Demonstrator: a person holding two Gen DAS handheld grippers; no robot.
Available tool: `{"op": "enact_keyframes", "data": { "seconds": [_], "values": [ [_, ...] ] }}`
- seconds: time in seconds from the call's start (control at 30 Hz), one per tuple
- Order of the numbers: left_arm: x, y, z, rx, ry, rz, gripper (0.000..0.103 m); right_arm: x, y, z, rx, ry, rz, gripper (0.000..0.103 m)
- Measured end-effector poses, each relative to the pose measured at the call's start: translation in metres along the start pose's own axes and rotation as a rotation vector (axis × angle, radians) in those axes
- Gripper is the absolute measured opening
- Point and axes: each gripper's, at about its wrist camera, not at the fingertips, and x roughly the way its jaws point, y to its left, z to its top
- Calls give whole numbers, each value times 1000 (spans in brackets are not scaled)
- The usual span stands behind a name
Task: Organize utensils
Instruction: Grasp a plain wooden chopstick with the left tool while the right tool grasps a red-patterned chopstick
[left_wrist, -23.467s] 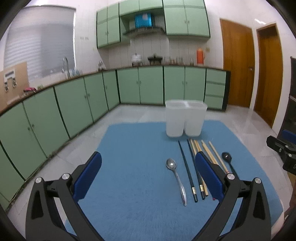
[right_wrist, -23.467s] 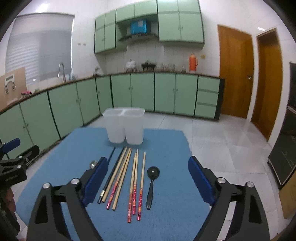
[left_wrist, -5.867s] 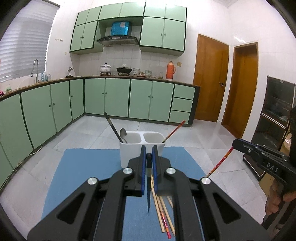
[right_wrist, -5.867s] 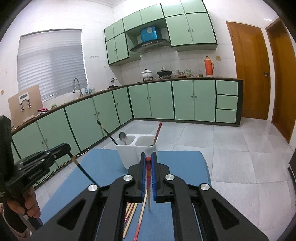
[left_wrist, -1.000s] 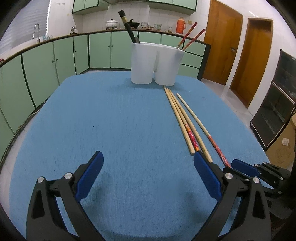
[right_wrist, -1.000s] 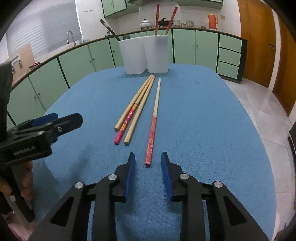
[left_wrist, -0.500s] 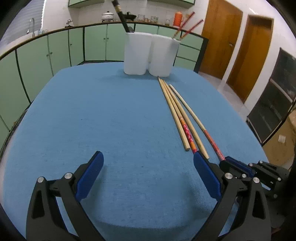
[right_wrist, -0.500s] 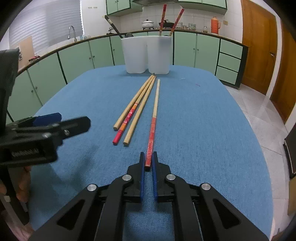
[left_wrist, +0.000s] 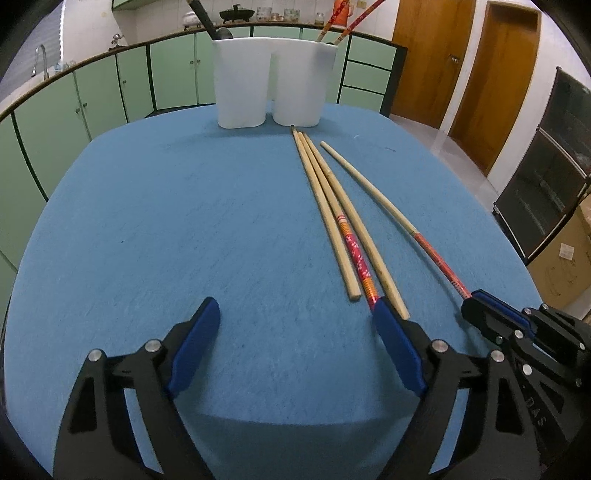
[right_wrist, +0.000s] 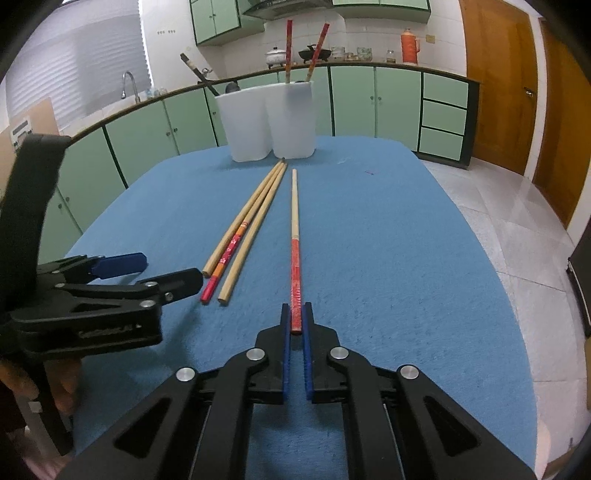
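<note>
A white two-compartment holder (left_wrist: 273, 79) (right_wrist: 271, 122) stands at the far end of a blue mat; black utensils stick out of its left cup and two red-topped chopsticks out of its right. Three chopsticks (left_wrist: 338, 218) (right_wrist: 243, 232) lie side by side on the mat. My right gripper (right_wrist: 295, 317) is shut on the red end of a single red-tipped chopstick (right_wrist: 294, 221) (left_wrist: 388, 214) that lies on the mat. My left gripper (left_wrist: 295, 325) is open, low over the mat, its right finger (left_wrist: 397, 345) at the near ends of the three chopsticks.
The blue mat (left_wrist: 166, 221) covers a table with rounded edges. Green kitchen cabinets (right_wrist: 373, 107) run behind it, wooden doors (left_wrist: 424, 55) stand at the right. A dark appliance (left_wrist: 546, 166) and a cardboard box (left_wrist: 565, 258) stand right of the table.
My right gripper closed on the red end of the single chopstick. My left gripper moved forward and right, toward the near ends of the three chopsticks.
</note>
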Motion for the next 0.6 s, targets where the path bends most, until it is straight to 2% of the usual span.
{"op": "enact_keyframes", "data": {
  "seconds": [0.07,0.17,0.27,0.4,0.5,0.6],
  "values": [
    [4,-3,2,6,4,9,81,0,-2,0,3,-1,-1,6],
    [6,-6,6,2,-1,10,73,0,-6,2,13,-6,0,6],
    [9,-10,8,0,-2,3,70,0,-9,2,18,-11,-3,6],
    [11,-23,6,47,1,12,67,1,-14,2,33,-9,2,6],
    [6,-18,6,14,-4,-22,61,0,-17,2,40,-12,7,6],
    [0,-9,5,-21,-5,-25,60,1,-20,1,50,-8,11,6]
  ]
}}
